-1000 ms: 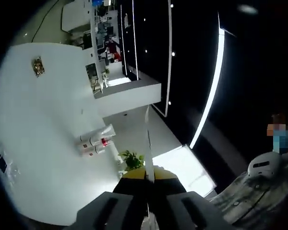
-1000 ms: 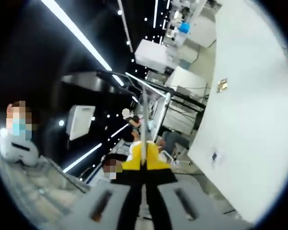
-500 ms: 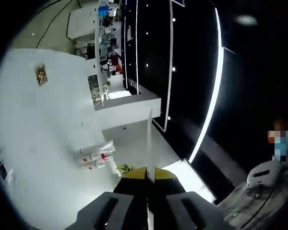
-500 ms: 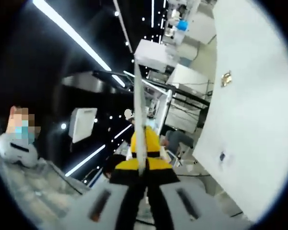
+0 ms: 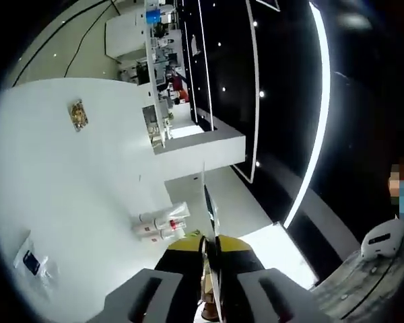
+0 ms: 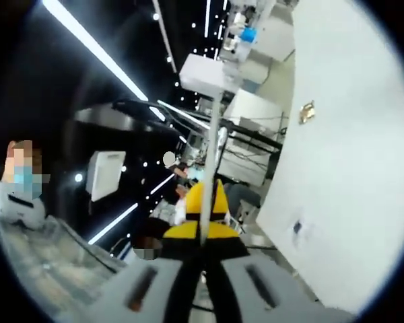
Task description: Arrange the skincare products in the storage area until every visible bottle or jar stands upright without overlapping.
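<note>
A: What takes up most of the left gripper view?
B: A big white surface [image 5: 67,202], tilted by the roll of the camera. In the right gripper view a white surface [image 6: 350,168] runs down the right side.

A: And the skincare products?
B: A small cluster of bottles [image 5: 160,225] with white bodies, one with a red part, sits near the edge of the surface that faces a lit white panel [image 5: 283,249]. They lie close together, touching or nearly so; they are too small to tell whether any overlap or which way they stand against the surface.

A: Anything else on that surface?
B: A small gold-coloured item [image 5: 77,114] towards the far edge, and a clear packet with a dark card [image 5: 32,264] near the close edge, both well apart from the bottles.

A: The claws?
B: The left claw [image 5: 209,252] has its jaws pressed together with nothing between them, tips yellow. The right claw [image 6: 203,232] is likewise closed up on nothing.

A: Anyone around?
B: A person sits beyond a white rounded object [image 5: 385,237] on a grey patterned cloth [image 5: 363,289].
</note>
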Motion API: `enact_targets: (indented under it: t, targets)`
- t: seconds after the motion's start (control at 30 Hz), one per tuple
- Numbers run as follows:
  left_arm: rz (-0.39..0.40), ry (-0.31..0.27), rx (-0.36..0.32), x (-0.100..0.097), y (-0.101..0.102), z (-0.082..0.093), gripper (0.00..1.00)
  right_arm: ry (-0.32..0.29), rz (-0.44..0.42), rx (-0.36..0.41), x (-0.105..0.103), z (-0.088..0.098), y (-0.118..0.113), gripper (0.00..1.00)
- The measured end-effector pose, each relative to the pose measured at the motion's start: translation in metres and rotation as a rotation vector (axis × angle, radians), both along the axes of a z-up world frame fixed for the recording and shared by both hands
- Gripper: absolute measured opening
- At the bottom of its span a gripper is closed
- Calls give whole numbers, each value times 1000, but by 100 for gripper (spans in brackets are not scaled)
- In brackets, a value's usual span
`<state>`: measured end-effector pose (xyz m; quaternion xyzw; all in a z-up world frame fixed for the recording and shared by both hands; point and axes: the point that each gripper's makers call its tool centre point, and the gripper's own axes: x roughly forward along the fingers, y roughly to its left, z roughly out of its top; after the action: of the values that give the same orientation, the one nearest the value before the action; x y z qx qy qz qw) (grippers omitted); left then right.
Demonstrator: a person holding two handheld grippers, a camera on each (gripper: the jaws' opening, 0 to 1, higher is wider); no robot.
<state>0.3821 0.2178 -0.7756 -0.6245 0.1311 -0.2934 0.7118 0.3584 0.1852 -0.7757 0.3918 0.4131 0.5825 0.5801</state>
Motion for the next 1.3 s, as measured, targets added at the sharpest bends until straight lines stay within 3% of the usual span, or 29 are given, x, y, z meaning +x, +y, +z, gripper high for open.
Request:
enact_targets:
  t: [0.17,0.23,0.33,0.5,0.77,0.97,1.13,1.3]
  targets:
    - [7,12,69,12,10,-10,15,2,-30,-11,15,-4,-8,0]
    - [-9,3,143,15,10,-18,18,0,-63,-10,26,-3,-11,0]
    - [-36,3,182,17,5,-22,23,-14,-93,-16,35,-3,-15,0]
    - [-57,11,193,22,-2,-27,32,-13,-140,-22,49,-4,-27,0]
    - [-57,44,214,14,-6,-40,39,19,-177,-101,76,-35,-35,0]
    - [-57,70,230,2,-3,-44,39,38,-211,-147,99,-57,-35,0]
    - [-58,89,236,-5,0,-48,39,56,-255,-228,125,-91,-41,0]
    - [-83,108,255,-9,-3,-53,39,66,-288,-264,140,-109,-48,0]
